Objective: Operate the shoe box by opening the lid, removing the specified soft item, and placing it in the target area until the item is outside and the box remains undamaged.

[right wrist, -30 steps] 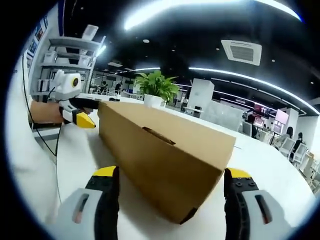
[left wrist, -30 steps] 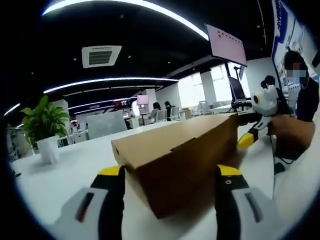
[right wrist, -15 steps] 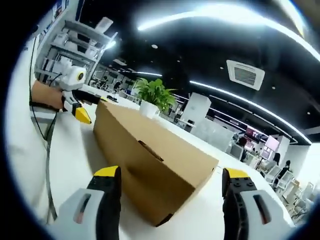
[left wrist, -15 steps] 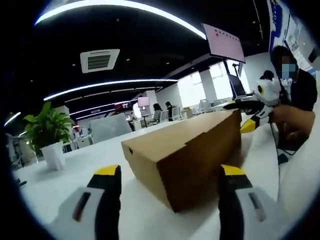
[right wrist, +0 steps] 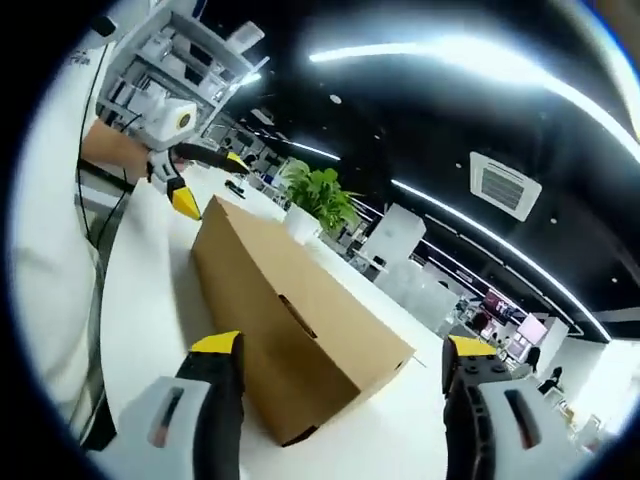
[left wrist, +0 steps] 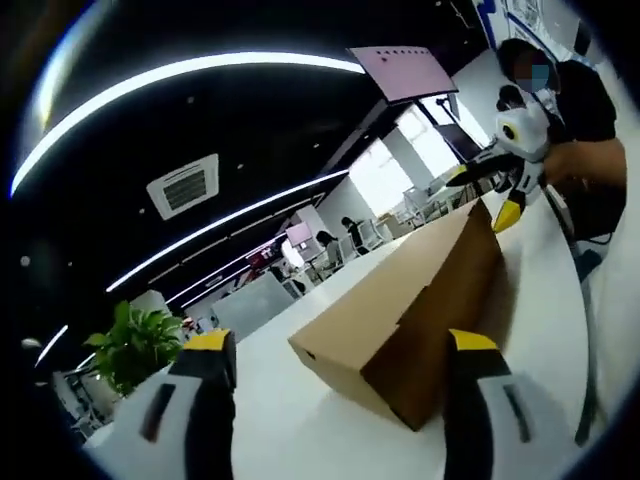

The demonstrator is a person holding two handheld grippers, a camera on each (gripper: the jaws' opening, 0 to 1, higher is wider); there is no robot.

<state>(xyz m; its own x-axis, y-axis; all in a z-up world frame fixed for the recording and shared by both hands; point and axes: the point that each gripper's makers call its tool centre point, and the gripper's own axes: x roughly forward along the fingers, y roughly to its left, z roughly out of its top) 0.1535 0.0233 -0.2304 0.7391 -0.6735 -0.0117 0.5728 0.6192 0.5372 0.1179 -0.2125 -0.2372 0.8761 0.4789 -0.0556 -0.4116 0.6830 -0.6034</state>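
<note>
Over the last second both views have tilted upward and backed off a little, so the shoe box (left wrist: 410, 320) (right wrist: 290, 320) looks smaller yet sits unmoved on the white counter (left wrist: 300, 430), lid shut. The left claw (left wrist: 340, 350) and right claw (right wrist: 340, 350) stand apart, one at each end of the box, gripping nothing. Judging by this, lid-opening has not begun and the soft item is presumably inside.

A dark ceiling carries long curved white light strips (left wrist: 200, 72) and a square white air vent (left wrist: 183, 186); a green potted plant (right wrist: 320, 196) stands mid-frame on the white table (left wrist: 300, 440); bright windows (left wrist: 385, 175) glow upper right; grey shelving (right wrist: 165, 50) fills the upper left.
</note>
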